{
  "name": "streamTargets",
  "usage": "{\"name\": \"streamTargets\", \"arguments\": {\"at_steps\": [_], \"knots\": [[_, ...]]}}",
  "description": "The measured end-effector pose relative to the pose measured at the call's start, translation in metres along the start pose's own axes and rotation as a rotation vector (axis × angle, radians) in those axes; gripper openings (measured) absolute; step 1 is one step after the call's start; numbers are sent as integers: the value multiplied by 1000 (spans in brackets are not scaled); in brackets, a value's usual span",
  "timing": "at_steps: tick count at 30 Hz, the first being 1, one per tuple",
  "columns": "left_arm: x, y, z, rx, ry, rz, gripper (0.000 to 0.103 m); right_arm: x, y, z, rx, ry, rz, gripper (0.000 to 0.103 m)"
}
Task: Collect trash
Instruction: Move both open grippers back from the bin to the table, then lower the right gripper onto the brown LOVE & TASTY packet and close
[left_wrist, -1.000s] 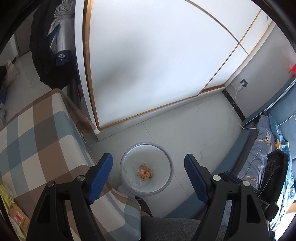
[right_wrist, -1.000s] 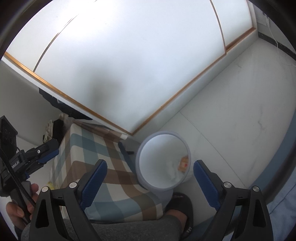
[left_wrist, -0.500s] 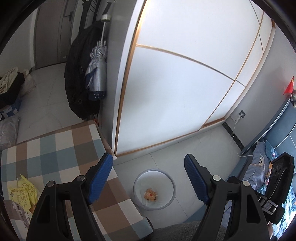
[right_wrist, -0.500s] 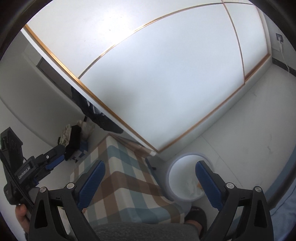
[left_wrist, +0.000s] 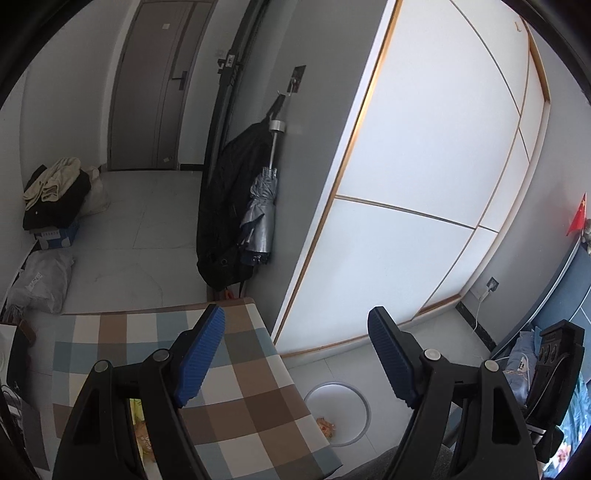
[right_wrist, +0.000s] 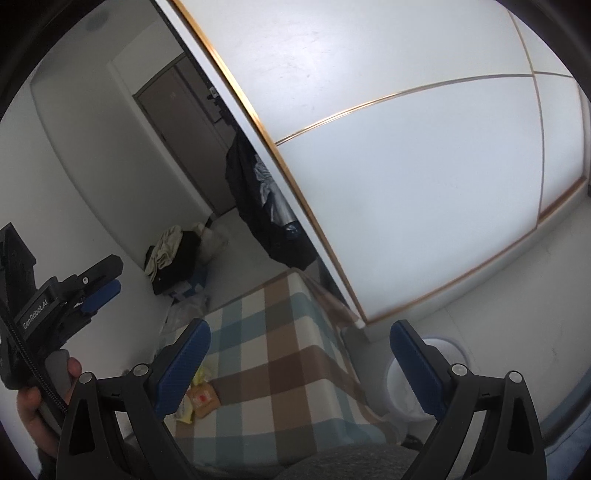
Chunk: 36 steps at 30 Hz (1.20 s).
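Both claws gaping, gripping nothing: left gripper (left_wrist: 295, 354), right gripper (right_wrist: 299, 363); bin (left_wrist: 364, 398) below, wrappers (right_wrist: 197, 400) lower left.

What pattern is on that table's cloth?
The tablecloth is checked in brown, blue-grey and cream squares, clearest in the left wrist view.

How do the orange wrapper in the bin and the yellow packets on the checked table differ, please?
The orange wrapper lies inside the white bin on the floor; the yellow packets lie on the checked table. The wrapper is a single piece, while the packets form a small cluster, yellow with one orange. The wrapper is already binned; the packets are not yet collected. Neither is between any gripper's fingers.
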<state>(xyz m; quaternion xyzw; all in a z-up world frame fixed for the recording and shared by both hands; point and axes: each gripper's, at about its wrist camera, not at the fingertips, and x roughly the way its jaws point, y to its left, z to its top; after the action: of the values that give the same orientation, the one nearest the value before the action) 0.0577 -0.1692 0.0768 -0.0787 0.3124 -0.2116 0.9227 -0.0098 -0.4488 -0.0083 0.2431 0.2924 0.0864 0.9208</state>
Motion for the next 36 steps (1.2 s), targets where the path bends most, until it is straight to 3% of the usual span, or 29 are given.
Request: {"name": "streamTargets", "arguments": {"at_steps": [8, 19, 30, 36], "knots": [[-27, 58, -5, -60, -62, 95, 77, 21, 65, -13, -108, 4, 85, 99], [-32, 154, -27, -196, -18, 215, 77, 65, 138, -43, -255, 43, 156, 99], [-25, 210, -51, -330, 64, 215, 77, 137, 178, -79, -316, 243, 141, 99], [-20, 243, -65, -435, 136, 183, 77, 185, 191, -105, -358, 421, 110, 99]]}}
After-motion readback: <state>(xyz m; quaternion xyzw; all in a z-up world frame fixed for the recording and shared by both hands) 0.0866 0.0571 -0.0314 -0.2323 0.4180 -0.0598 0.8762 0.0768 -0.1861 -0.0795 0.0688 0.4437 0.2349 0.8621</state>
